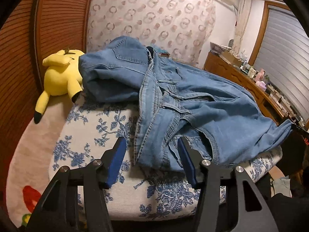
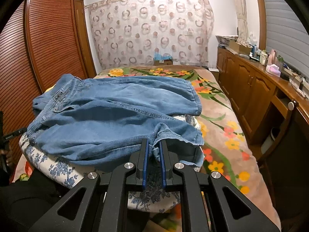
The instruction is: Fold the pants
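- The jeans [image 2: 115, 119] lie in a loose heap on a blue-flowered cushion [image 1: 92, 135] on the bed, seemingly doubled over once, with the waistband toward nine o'clock in the right wrist view and the leg hems toward three o'clock.
- I judge the folding about midway: the legs lie roughly one over the other, but the cloth is rumpled, the edges do not line up, and a neat final fold is still to come.
- The right gripper [image 2: 154, 151] is clamped on a bunched hem at the six o'clock edge of the jeans.
- The left gripper [image 1: 152, 150] stands partly open, its jaws either side of the waistband end, the pads not pressing on it.
- A yellow plush toy [image 1: 59, 77] lies at ten o'clock of the jeans in the left wrist view, touching them.
- Containers: a cardboard box [image 2: 163, 60] sits beyond the bed; its contents I cannot tell.
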The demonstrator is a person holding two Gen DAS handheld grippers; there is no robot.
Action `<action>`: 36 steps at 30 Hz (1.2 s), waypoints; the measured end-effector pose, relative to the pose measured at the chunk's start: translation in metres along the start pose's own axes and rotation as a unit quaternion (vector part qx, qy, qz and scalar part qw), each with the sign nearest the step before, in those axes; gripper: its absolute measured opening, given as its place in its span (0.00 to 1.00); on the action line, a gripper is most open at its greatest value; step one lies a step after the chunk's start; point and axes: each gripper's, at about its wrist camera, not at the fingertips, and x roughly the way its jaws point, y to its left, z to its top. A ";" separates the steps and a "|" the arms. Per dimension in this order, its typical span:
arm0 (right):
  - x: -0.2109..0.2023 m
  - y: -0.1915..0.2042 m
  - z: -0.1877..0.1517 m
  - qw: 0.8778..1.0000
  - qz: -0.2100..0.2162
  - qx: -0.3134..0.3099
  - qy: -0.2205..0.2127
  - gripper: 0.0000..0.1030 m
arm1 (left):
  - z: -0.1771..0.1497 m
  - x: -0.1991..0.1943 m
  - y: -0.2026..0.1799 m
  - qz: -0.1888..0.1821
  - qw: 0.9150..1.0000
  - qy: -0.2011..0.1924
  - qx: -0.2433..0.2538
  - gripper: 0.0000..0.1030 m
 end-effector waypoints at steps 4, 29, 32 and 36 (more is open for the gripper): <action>0.001 0.001 0.005 1.000 0.000 0.002 0.002 0.11 | -0.002 0.012 0.008 0.020 1.000 0.017 -0.008 0.49; -0.018 -0.005 0.044 0.999 0.008 -0.005 -0.054 0.10 | 0.034 -0.024 -0.027 -0.026 0.997 -0.050 0.044 0.10; -0.022 -0.005 0.062 0.996 0.000 -0.016 -0.086 0.10 | 0.058 -0.025 -0.033 -0.023 0.996 -0.066 0.058 0.10; -0.009 -0.011 0.079 0.994 -0.005 -0.013 -0.105 0.10 | 0.080 -0.014 -0.037 -0.018 0.995 -0.073 0.072 0.10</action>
